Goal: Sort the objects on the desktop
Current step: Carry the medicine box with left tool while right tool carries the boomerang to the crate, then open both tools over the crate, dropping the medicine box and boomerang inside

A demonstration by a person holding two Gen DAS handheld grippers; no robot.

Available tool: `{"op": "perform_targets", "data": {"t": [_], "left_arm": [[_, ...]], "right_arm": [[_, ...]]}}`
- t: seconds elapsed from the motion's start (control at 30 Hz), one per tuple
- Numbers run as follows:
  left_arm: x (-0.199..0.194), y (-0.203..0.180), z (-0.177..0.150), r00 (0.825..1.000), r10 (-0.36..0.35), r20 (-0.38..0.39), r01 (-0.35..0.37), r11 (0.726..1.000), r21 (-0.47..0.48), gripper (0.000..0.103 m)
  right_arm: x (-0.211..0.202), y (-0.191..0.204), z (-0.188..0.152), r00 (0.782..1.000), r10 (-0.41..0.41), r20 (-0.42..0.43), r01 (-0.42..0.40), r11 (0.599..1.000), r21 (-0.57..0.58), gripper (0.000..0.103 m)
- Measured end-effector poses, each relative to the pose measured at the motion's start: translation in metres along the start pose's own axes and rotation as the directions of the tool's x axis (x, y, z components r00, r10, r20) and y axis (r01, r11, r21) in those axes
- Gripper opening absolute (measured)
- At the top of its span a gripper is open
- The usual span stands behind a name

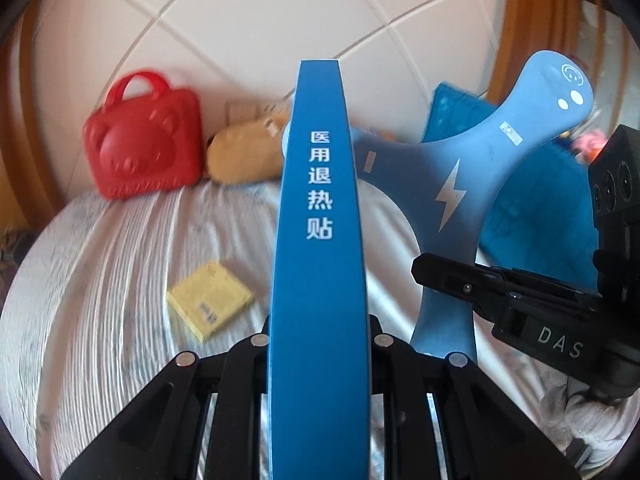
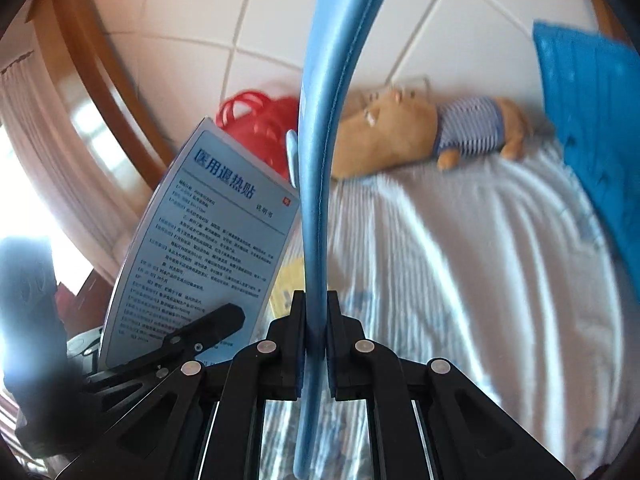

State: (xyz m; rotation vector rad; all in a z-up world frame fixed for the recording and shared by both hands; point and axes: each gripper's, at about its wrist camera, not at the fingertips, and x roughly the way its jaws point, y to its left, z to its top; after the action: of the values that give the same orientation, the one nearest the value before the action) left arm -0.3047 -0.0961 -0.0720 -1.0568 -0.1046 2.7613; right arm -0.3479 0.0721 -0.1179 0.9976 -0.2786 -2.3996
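The left gripper (image 1: 319,336) pinches a tall blue cardboard medicine box (image 1: 319,216) that points straight out from its jaws. The right gripper (image 2: 316,320) squeezes a flat blue foam boomerang (image 2: 320,160), thin edge up. Both hang over the white striped bed sheet (image 1: 120,240). A small yellow notepad (image 1: 210,300) lies below, nearer the left. Farther back sits a red plastic bear bag (image 1: 142,140).

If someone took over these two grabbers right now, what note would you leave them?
Left gripper: shut on the blue box, held upright above the bed.
Right gripper: shut on the blue boomerang, also in the air.
On the sheet: yellow pad, lying loose. At the back by the wall: red bag, plush toy, blue basket.
Done: both items picked up. Left: set each down in its place, then likely the yellow pad.
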Motion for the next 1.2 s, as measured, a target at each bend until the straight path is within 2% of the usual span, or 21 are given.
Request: {"op": "perform_targets", "data": {"t": [0.17,0.37,0.53,0.63,0.8,0.9,1.03,1.1,1.2], "left_arm": [[-0.023,-0.041,0.04,0.995,-0.059,0.075,0.054,0.997,0.06,0.017],[-0.035,-0.119,0.108,0.974,-0.136,0.179,0.112,0.984,0.138,0.017],[-0.024,-0.207,0.174,0.952,-0.186,0.243,0.142,0.972,0.186,0.017],[-0.005,-0.272,0.21,0.942,-0.211,0.262,0.16,0.966,0.203,0.017],[0.042,-0.373,0.257,0.951,-0.225,0.213,0.178,0.96,0.218,0.017],[0.076,-0.419,0.276,0.963,-0.205,0.173,0.163,0.959,0.23,0.017],[0.118,-0.462,0.284,0.98,-0.175,0.099,0.148,0.96,0.238,0.017],[0.137,-0.474,0.284,0.985,-0.166,0.049,0.15,0.961,0.234,0.017],[0.151,-0.481,0.278,0.992,-0.125,0.022,0.116,0.963,0.242,0.018]], "right_arm": [[-0.057,-0.001,0.03,0.996,-0.045,0.079,0.046,0.999,-0.015,0.009],[-0.131,-0.024,0.096,0.978,-0.102,0.184,0.109,0.994,-0.025,0.009],[-0.2,-0.084,0.159,0.957,-0.126,0.262,0.134,0.991,-0.01,0.009],[-0.228,-0.138,0.187,0.955,-0.137,0.263,0.14,0.99,0.009,0.009],[-0.273,-0.229,0.233,0.952,-0.154,0.264,0.149,0.988,0.039,0.01],[-0.292,-0.281,0.256,0.954,-0.159,0.254,0.147,0.987,0.065,0.011],[-0.293,-0.344,0.274,0.966,-0.149,0.212,0.125,0.985,0.121,0.011],[-0.286,-0.365,0.278,0.971,-0.147,0.186,0.122,0.983,0.14,0.011],[-0.275,-0.39,0.276,0.978,-0.145,0.152,0.114,0.974,0.195,0.011]]}}
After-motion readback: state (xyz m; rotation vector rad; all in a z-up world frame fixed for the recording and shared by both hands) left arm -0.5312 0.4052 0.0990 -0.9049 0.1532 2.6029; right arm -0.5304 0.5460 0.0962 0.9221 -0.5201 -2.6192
